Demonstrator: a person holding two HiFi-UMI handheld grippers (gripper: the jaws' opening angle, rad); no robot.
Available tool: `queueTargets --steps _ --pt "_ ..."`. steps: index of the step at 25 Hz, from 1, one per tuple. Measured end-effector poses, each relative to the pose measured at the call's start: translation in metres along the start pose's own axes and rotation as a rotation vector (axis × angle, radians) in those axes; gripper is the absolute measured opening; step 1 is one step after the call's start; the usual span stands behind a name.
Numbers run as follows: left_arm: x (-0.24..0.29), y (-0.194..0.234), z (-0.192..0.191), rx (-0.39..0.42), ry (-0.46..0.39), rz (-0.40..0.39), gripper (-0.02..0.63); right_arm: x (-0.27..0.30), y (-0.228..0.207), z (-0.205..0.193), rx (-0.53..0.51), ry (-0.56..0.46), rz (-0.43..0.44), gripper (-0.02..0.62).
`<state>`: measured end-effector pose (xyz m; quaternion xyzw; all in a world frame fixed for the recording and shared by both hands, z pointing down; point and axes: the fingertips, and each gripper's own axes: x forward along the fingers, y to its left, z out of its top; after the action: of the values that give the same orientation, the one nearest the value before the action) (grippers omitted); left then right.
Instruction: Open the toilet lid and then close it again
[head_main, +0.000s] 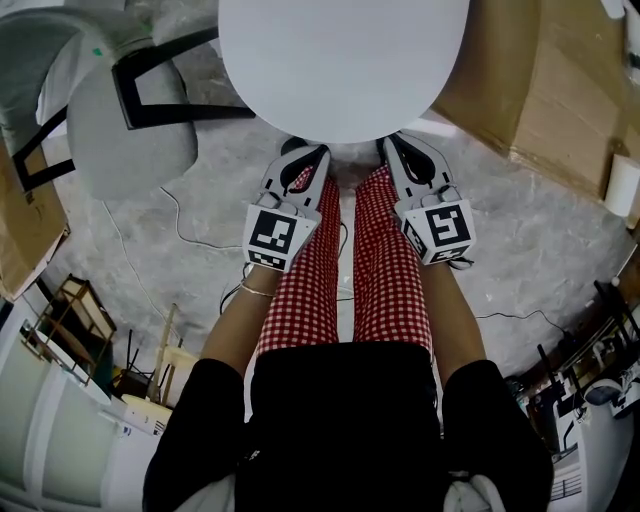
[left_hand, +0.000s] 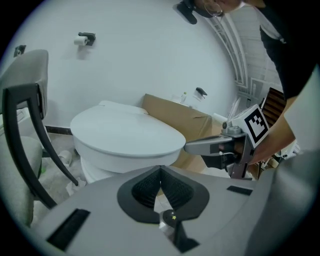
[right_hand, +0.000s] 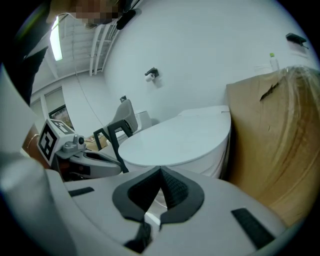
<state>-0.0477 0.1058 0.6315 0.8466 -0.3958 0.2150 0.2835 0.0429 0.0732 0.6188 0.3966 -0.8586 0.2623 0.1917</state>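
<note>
Toilet lid (head_main: 340, 60) lies down flat on the bowl, straight ahead of the person. Cannot judge whether opening is yet to start or both steps are done. Left gripper (head_main: 305, 160) and right gripper (head_main: 398, 150) hang near its front edge, jaws pressed together, empty. Grey chair (head_main: 130, 135) stands left, cardboard (head_main: 560, 90) right; neither blocks the lid.

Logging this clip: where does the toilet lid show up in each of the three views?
Head view: the lid fills the top centre, closed.
Left gripper view: the lid lies left of centre.
Right gripper view: the lid lies at the centre.
Shared landmark: the cardboard stands on the lid's right in every view.
</note>
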Motion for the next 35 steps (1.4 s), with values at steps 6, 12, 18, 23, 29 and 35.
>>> queueTargets --steps 6,12,18,23,29,35 --pt "0.007 0.005 0.002 -0.009 -0.004 0.013 0.005 -0.009 0.004 0.018 0.01 -0.043 0.002 0.02" --pt "0.009 0.005 0.007 -0.028 -0.019 0.022 0.005 -0.016 0.006 0.031 -0.003 -0.062 0.012 0.02" --pt "0.007 0.008 0.026 -0.072 -0.08 0.041 0.003 -0.019 0.007 0.04 -0.001 -0.081 0.014 0.02" --pt "0.004 0.004 0.033 -0.061 -0.101 0.036 0.004 -0.021 0.008 0.045 -0.009 -0.094 0.012 0.02" --pt "-0.001 0.005 0.039 -0.062 -0.114 0.058 0.003 -0.023 0.009 0.052 -0.01 -0.094 0.002 0.02" --pt "-0.005 0.001 0.051 -0.056 -0.127 0.04 0.003 -0.028 0.009 0.061 0.007 -0.102 -0.01 0.02"
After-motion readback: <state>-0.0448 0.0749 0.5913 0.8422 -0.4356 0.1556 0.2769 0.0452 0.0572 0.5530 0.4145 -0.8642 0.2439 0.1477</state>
